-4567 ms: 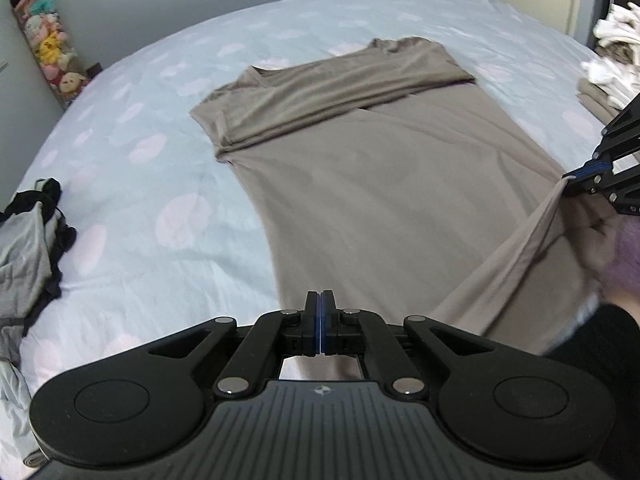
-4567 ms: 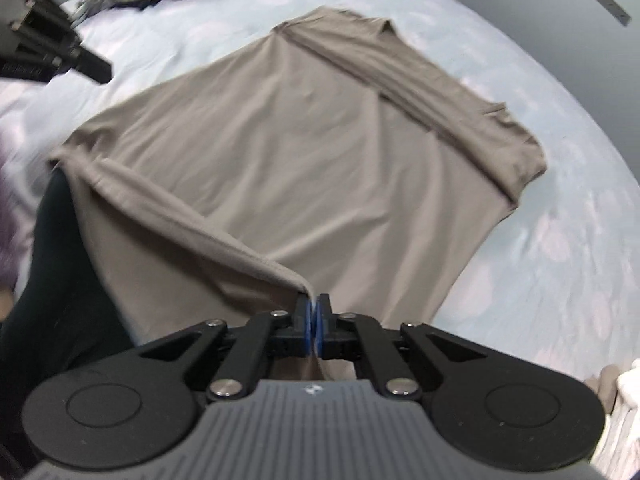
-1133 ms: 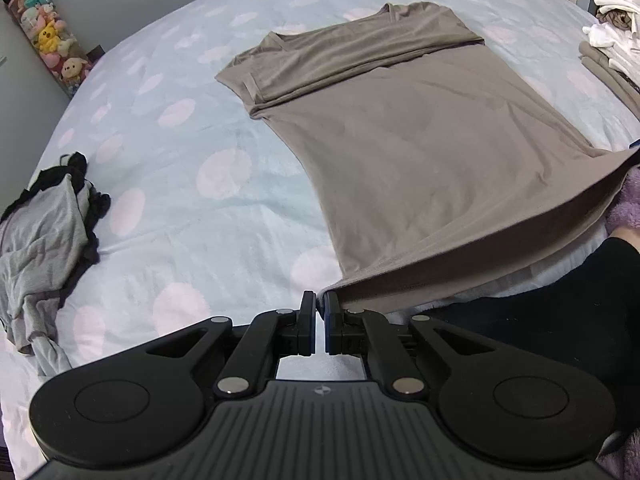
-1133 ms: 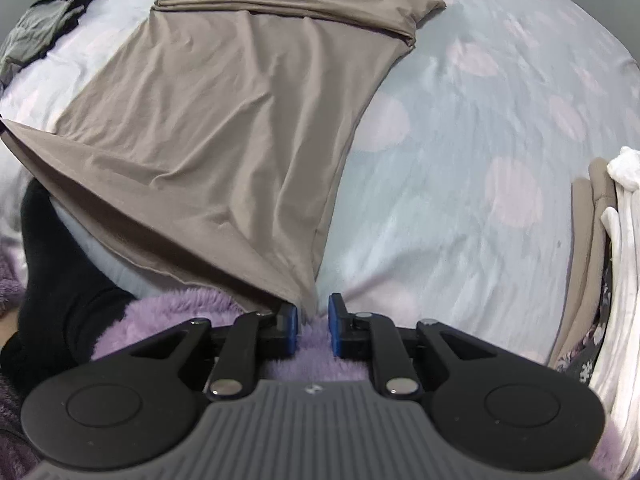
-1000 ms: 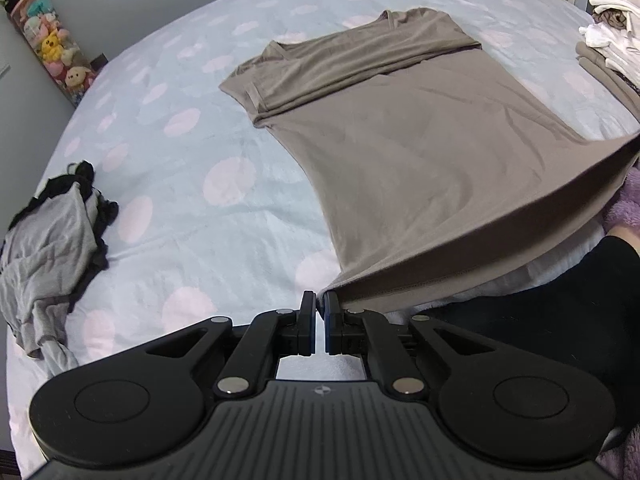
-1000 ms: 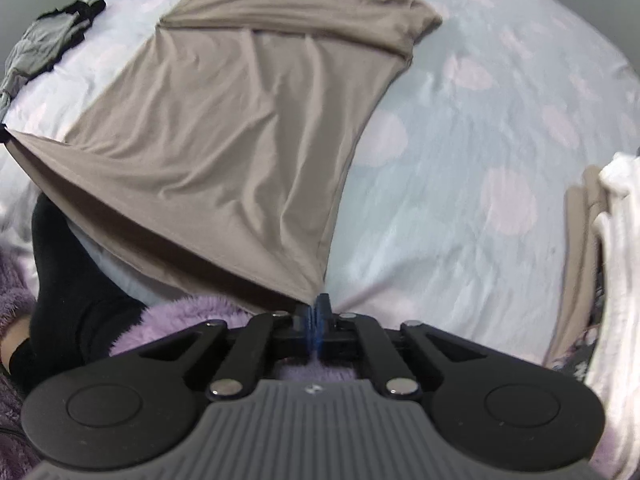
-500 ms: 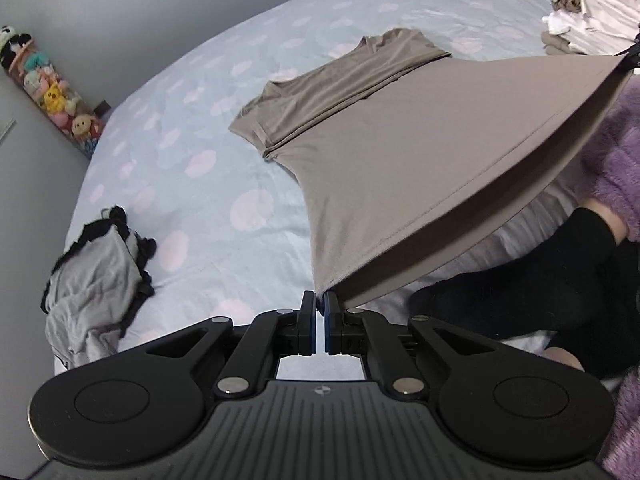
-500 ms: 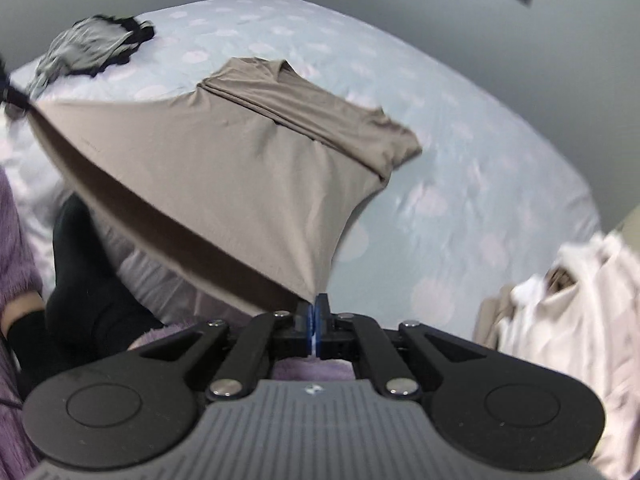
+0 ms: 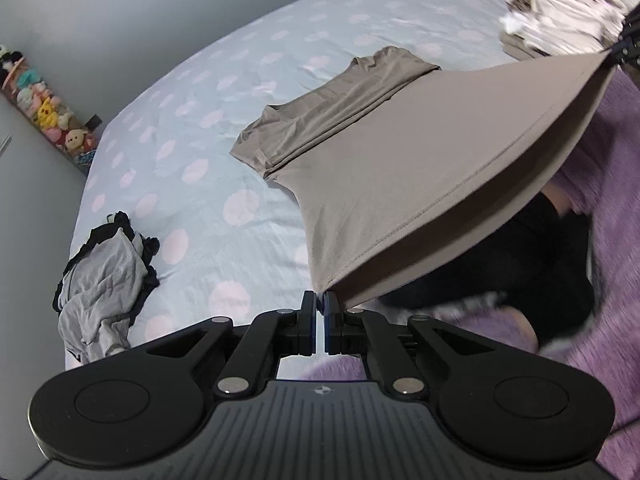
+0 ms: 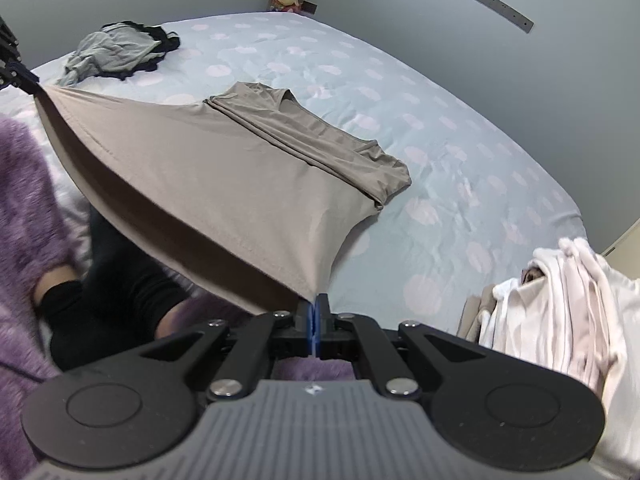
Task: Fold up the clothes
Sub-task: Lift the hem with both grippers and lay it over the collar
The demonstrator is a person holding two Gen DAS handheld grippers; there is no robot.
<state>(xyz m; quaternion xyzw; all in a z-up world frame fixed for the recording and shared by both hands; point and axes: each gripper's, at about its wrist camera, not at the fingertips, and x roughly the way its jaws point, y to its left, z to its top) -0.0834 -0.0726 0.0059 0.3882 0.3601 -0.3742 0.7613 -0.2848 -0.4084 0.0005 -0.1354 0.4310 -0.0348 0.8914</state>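
Note:
A taupe T-shirt (image 9: 400, 136) (image 10: 240, 168) lies on the bed with its sleeves folded in at the far end. Its near hem hangs stretched in the air between both grippers. My left gripper (image 9: 320, 300) is shut on the hem's left corner. My right gripper (image 10: 316, 302) is shut on the hem's right corner. In the left wrist view the right gripper (image 9: 626, 46) shows at the far right edge; in the right wrist view the left gripper (image 10: 20, 74) shows at the far left edge. The collar end still rests flat on the sheet.
The bed (image 9: 200, 208) (image 10: 460, 184) has a pale blue sheet with pink dots. A crumpled grey and black garment pile (image 9: 104, 272) (image 10: 120, 50) lies at its left side. A stack of folded white clothes (image 9: 560, 4) (image 10: 560, 308) sits at the right. Purple fleece sleeves and black-clad legs are near me.
Both grippers have risen and carried the hem up off the bed, so the shirt's lower half now hangs taut in the air. The right gripper closed on its corner a second ago.

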